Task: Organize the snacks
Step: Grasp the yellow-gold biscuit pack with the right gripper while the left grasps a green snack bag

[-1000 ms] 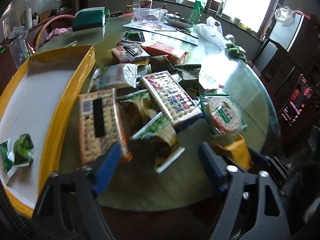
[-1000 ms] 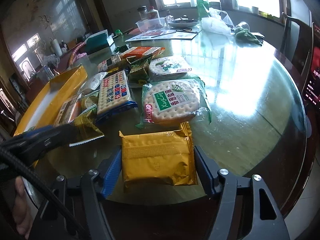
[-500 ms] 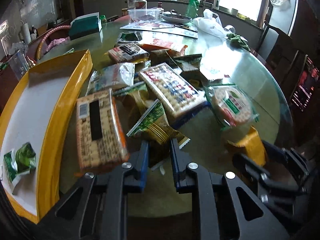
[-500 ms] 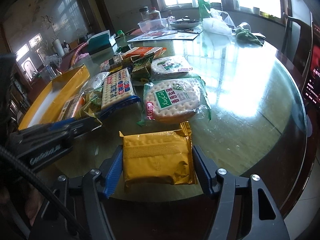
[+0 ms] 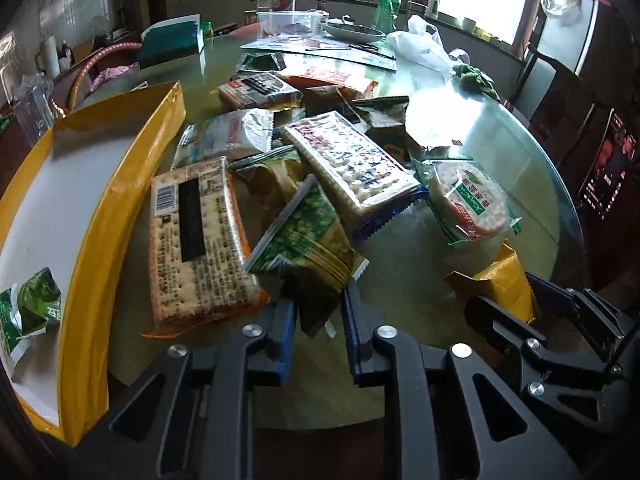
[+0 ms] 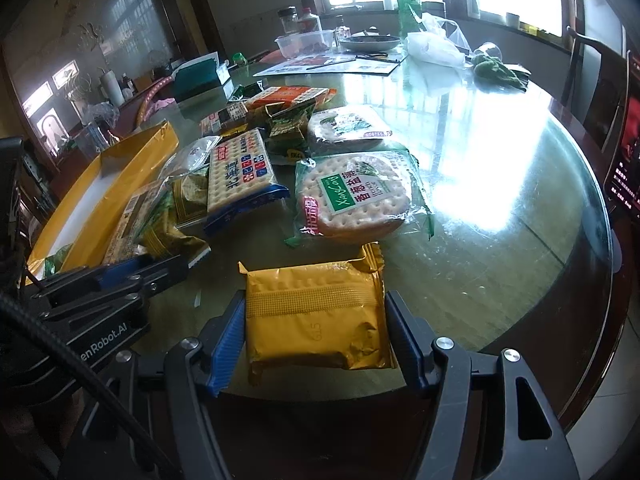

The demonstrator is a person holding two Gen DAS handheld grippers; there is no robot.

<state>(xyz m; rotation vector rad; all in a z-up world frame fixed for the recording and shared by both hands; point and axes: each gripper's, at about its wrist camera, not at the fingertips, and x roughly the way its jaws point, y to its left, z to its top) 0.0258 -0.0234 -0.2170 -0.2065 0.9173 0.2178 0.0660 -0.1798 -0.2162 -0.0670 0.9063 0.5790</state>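
Note:
Snack packs lie heaped on a round glass table [image 6: 500, 208]. In the left wrist view my left gripper [image 5: 318, 304] is shut on the near corner of a green-and-gold snack packet [image 5: 308, 240], which leans up against the pile. A yellow packet [image 6: 316, 316] sits flat at the table's near edge, and my right gripper [image 6: 315, 300] is closed on it, blue pads against both its sides. The yellow tray [image 5: 120, 184] with a white floor stands left of the pile and holds one green packet [image 5: 32, 308].
An orange-edged cracker pack [image 5: 196, 240], a blue-edged cracker pack [image 5: 352, 164] and a round biscuit pack [image 6: 352, 196] crowd the middle. Bottles, a plastic tub [image 6: 304, 42], a dish and a white bag stand at the far side. A chair [image 6: 592, 72] stands on the right.
My left gripper's jaws went from wide apart to closed on the green-and-gold packet's corner, and its near end now sits lifted. The right gripper and the yellow packet stayed put.

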